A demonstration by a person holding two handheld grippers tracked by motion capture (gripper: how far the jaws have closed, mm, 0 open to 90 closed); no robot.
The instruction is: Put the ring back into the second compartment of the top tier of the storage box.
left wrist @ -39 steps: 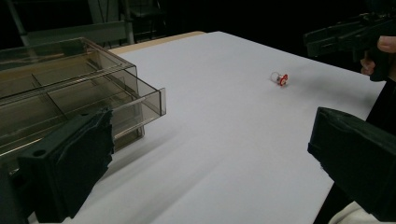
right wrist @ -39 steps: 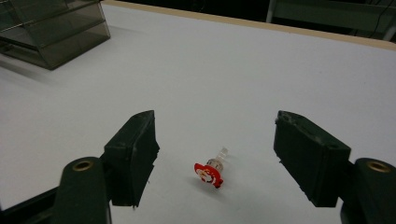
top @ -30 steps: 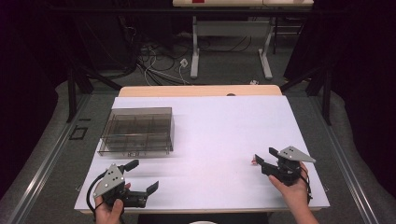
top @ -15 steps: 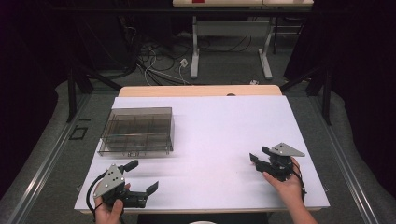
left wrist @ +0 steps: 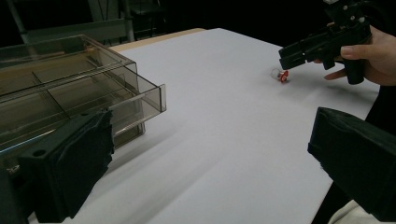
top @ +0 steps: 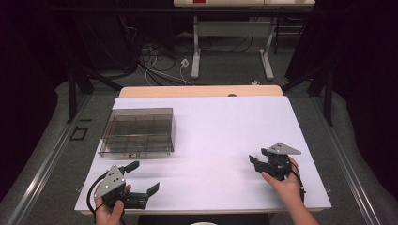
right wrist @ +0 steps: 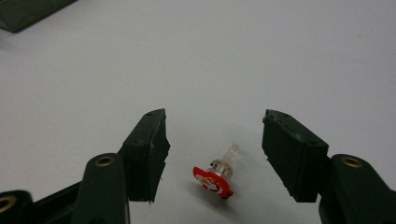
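- The small fitting [right wrist: 218, 173] is showing clear glossy plastic with a red cap.
- The organiser box [top: 138, 131] is looking like smoky transparent plastic.
- The desk [top: 220, 131] is looking matt white and smooth.
- The right tongs [right wrist: 214, 154] are showing matt black pads.

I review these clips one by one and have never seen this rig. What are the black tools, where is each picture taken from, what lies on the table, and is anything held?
A person holds two hand-held grippers. The high view looks down on the white table; each gripper view looks along one tool's own black jaws. The left gripper rests near the table's front edge, jaws wide open and bare. The right gripper has just been closing its jaws, which stand on either side of a small clear part with a red end lying on the table; the pads do not touch it. A smoky clear compartment box sits at the left. Nothing is held.
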